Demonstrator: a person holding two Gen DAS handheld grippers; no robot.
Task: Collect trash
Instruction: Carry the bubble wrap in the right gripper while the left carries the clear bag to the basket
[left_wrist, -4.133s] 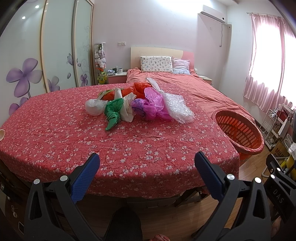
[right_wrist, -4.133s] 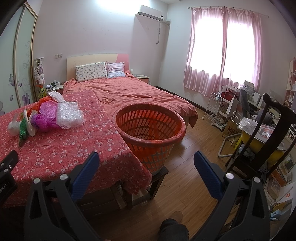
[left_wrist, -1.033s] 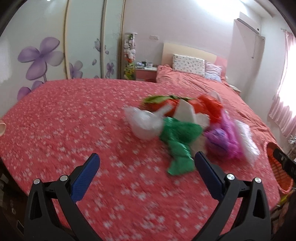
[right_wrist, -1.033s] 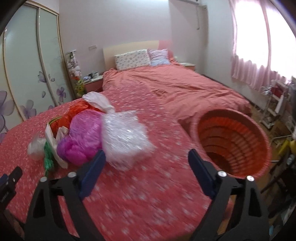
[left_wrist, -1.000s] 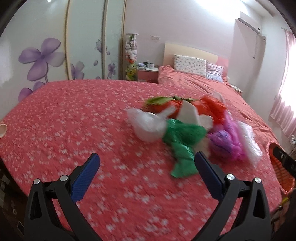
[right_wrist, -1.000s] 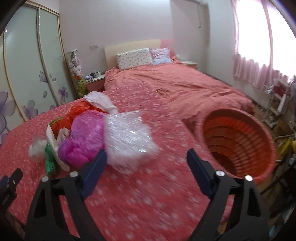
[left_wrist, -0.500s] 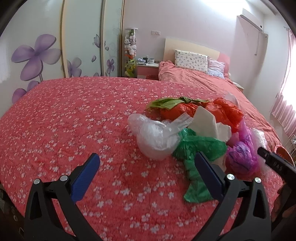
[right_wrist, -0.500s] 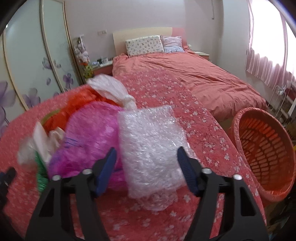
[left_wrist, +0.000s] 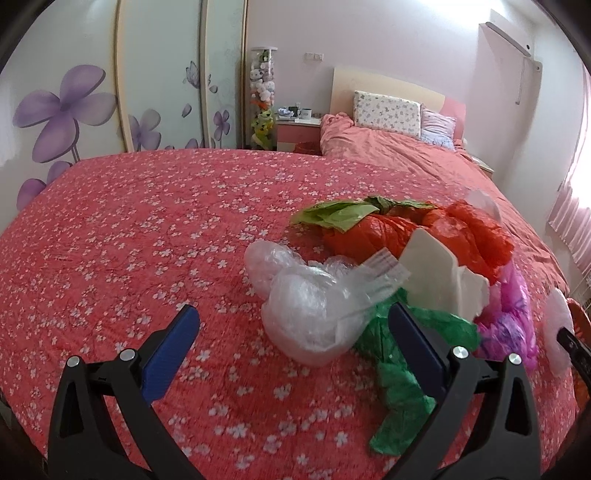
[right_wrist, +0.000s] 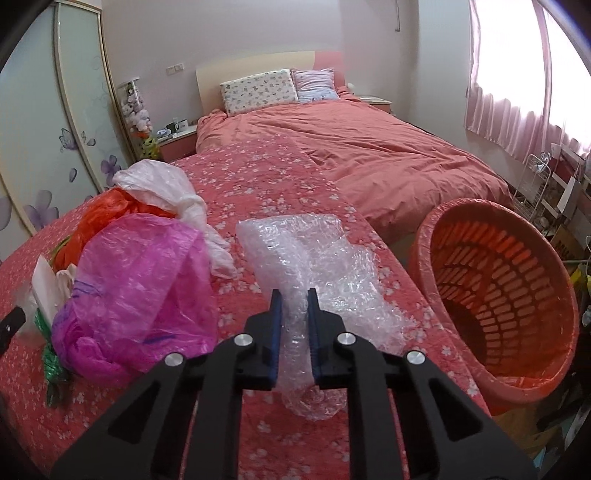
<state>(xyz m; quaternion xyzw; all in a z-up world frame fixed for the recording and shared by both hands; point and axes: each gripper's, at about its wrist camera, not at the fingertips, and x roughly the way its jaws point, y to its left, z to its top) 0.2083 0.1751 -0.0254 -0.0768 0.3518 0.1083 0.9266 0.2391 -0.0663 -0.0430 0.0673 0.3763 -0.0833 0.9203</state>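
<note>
1. The right gripper (right_wrist: 294, 295), low in the centre of its view, pinches a fold of the bubble wrap (right_wrist: 314, 266) between its blue pads (right_wrist: 275, 317).
2. The bubble wrap lies on the flowered red cloth (right_wrist: 258, 173), mid-frame, just beside the pink bag (right_wrist: 136, 288) at left.
3. The orange basket (right_wrist: 495, 295) sits at right, past the cloth's edge (its mouth tipped toward the camera).
4. The left gripper (left_wrist: 291, 332) is spread wide, holding nothing, at the bottom of its view.
5. Between its fingers sits the clear plastic bag (left_wrist: 314, 314); the green bag (left_wrist: 399, 376) lies lower right, the orange bag (left_wrist: 406, 232) behind.
</note>
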